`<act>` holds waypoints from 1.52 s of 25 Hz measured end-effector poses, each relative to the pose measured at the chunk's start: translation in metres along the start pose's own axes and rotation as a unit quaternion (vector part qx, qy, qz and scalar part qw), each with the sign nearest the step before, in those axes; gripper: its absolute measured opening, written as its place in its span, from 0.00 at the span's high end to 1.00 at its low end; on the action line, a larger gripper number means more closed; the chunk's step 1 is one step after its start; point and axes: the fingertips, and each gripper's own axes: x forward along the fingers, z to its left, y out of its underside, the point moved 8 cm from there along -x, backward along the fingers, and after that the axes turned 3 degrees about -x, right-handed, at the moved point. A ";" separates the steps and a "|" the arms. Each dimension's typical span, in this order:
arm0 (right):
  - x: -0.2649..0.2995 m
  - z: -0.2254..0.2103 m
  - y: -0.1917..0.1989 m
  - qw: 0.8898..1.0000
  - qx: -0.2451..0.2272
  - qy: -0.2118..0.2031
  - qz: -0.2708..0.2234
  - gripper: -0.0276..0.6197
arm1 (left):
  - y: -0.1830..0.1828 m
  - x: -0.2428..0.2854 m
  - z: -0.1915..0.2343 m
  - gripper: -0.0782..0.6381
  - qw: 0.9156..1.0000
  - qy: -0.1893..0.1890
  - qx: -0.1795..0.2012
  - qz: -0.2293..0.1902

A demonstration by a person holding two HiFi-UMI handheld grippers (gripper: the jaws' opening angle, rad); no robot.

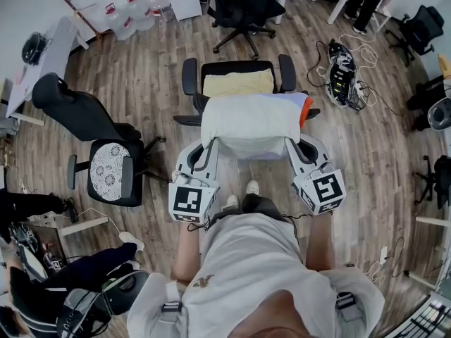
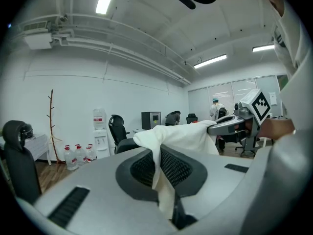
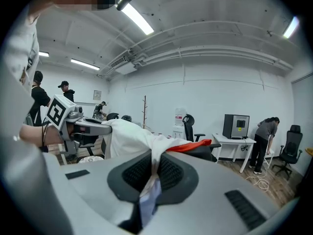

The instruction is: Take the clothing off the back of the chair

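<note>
A white garment (image 1: 250, 125) with an orange edge (image 1: 304, 110) is stretched between my two grippers, over the back of the black office chair (image 1: 237, 83) with a yellow seat cushion. The chair's back is hidden under the cloth. My left gripper (image 1: 210, 145) is shut on the garment's left end; white fabric (image 2: 181, 136) runs out from between its jaws (image 2: 159, 168). My right gripper (image 1: 290, 143) is shut on the right end, and the cloth (image 3: 132, 133) is pinched in its jaws (image 3: 150, 180). Each gripper shows in the other's view: the right gripper (image 2: 230, 127) and the left gripper (image 3: 83, 126).
A second black chair (image 1: 109, 167) with a lace-patterned seat stands close on the left. Another chair (image 1: 243, 9) stands beyond, with water bottles (image 1: 130, 13) by the wall. Cables and a power strip (image 1: 343, 72) lie on the floor to the right. A person (image 1: 42, 280) sits at lower left.
</note>
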 end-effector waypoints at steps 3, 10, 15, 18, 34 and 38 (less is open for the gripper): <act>-0.005 0.001 -0.003 1.000 -0.002 0.002 -0.007 0.91 | -0.005 -0.004 -0.003 0.85 1.000 -0.003 0.002 -0.005; -0.013 0.007 -0.011 1.000 -0.005 0.004 -0.029 0.91 | -0.011 -0.013 -0.008 0.85 1.000 -0.002 0.011 -0.018; -0.019 0.011 -0.020 0.999 -0.008 0.007 -0.045 0.91 | -0.017 -0.020 -0.009 0.85 1.000 0.000 0.016 -0.026; -0.020 0.013 -0.026 0.998 -0.015 0.009 -0.057 0.91 | -0.021 -0.024 -0.008 0.85 0.999 0.000 0.020 -0.034; -0.024 0.012 -0.066 0.996 -0.046 0.032 -0.070 0.91 | -0.058 -0.028 -0.010 0.85 0.997 -0.005 0.046 -0.059; -0.030 0.014 -0.074 0.995 -0.054 0.033 -0.081 0.91 | -0.065 -0.031 -0.012 0.85 0.996 -0.004 0.046 -0.076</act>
